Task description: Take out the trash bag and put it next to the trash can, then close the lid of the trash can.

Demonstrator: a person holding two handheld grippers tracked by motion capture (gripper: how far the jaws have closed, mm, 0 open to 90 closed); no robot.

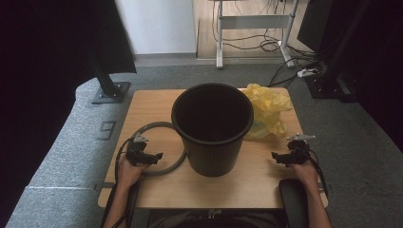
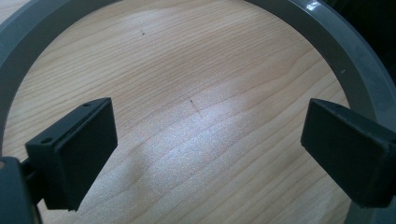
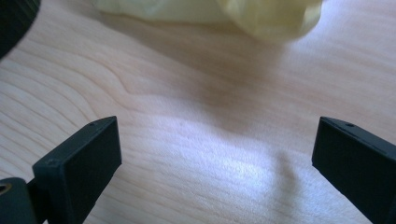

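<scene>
Both the left gripper (image 1: 151, 157) and the right gripper (image 1: 281, 158) gape wide over bare table (image 1: 256, 183), beside the black bin (image 1: 212, 127), grey ring (image 1: 164, 168) and yellow bag (image 1: 267, 110).

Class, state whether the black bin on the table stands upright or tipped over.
Upright: the black bin rests on its base, its round open mouth facing up.

black bin (image 1: 212, 127) blocks the table's (image 1: 266, 183) centre, grey ring (image 1: 178, 163) and yellow bag (image 1: 268, 109) flank it; bare wood lies open along the near edge.
</scene>
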